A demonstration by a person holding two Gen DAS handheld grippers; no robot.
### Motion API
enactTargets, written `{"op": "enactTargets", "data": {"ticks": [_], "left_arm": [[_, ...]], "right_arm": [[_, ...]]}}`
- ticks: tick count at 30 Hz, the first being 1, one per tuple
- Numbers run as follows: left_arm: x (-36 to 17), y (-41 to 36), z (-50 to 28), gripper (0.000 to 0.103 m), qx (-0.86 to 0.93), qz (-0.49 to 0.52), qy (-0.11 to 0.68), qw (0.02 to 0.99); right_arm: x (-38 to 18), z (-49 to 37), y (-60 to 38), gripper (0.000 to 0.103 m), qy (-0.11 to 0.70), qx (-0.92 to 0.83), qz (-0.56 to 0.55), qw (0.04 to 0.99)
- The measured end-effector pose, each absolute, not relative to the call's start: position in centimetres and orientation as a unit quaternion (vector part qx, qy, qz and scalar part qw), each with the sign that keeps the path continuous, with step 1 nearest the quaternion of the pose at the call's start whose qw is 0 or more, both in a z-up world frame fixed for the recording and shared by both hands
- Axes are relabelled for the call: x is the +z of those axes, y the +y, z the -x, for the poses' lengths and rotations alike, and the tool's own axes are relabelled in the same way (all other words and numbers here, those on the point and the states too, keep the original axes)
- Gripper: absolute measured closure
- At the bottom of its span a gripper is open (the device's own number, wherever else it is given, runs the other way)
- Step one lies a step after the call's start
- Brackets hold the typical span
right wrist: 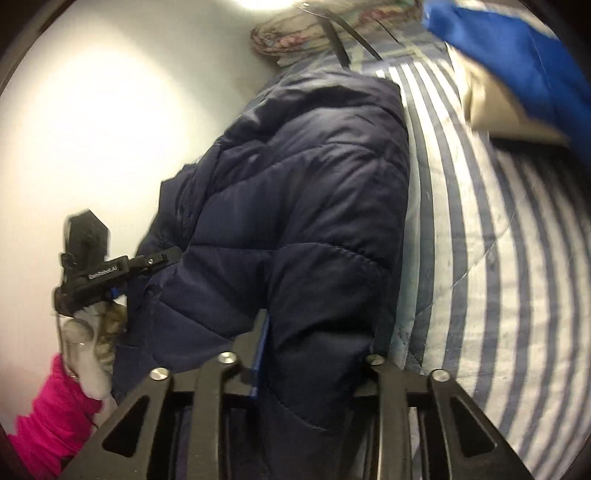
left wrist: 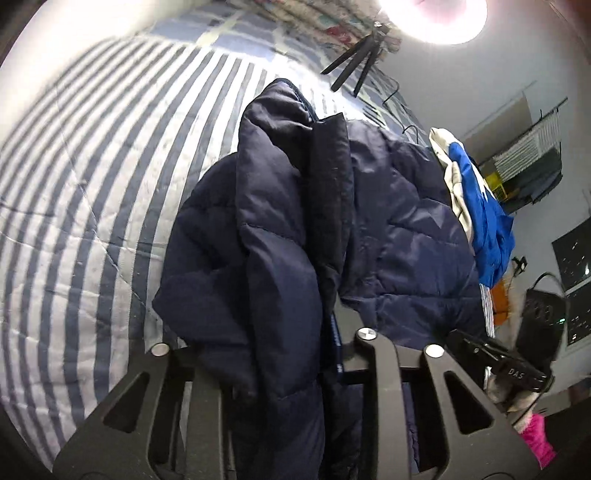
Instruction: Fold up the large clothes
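A puffy navy quilted jacket [left wrist: 258, 240] fills the middle of both views, bunched and raised off the striped bed cover [left wrist: 92, 166]. In the left wrist view its folds hang over and between my left gripper [left wrist: 295, 332], whose jaws pinch the fabric. My right gripper [right wrist: 321, 332] is likewise shut on a fold of the jacket [right wrist: 295, 184] in its own view. The left gripper [right wrist: 162, 256] also shows from the side, clamped on the jacket's edge by a gloved hand with a pink sleeve [right wrist: 51, 417]. The right gripper [left wrist: 458, 338] appears at the jacket's right edge.
A blue and beige garment [left wrist: 484, 206] lies on the bed beside the jacket, seen again as the blue garment [right wrist: 517, 66]. A black tripod [left wrist: 354, 62] with a bright ring light [left wrist: 436, 18] stands at the head, near flowered bedding [right wrist: 295, 29]. A white wall borders the bed.
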State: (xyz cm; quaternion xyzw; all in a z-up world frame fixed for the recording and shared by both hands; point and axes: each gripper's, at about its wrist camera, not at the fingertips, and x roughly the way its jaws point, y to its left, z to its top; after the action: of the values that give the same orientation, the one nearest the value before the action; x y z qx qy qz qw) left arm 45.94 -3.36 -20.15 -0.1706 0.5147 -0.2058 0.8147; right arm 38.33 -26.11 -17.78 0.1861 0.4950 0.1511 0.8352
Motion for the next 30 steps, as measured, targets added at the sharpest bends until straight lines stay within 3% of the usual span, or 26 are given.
{"op": "enactTargets", "data": {"ticks": [7, 19, 30], "left_arm": [[-17.5, -4.2, -43.0, 0.087, -0.216, 0.144, 0.499, 0.827], [-9.3, -8.2, -39.9, 0.088, -0.268, 0.127, 0.431, 0.852], [-4.0, -17.9, -43.0, 0.088, -0.311, 0.099, 0.382, 0.865]], "right_arm": [[-14.0, -36.9, -24.3, 0.083, 0.487, 0.130, -0.104, 0.857], [-6.6, -32.3, -27.7, 0.085, 0.429, 0.113, -0.043, 0.895], [-1.3, -32.2, -36.1, 0.085, 0.382, 0.063, -0.031, 0.922]]}}
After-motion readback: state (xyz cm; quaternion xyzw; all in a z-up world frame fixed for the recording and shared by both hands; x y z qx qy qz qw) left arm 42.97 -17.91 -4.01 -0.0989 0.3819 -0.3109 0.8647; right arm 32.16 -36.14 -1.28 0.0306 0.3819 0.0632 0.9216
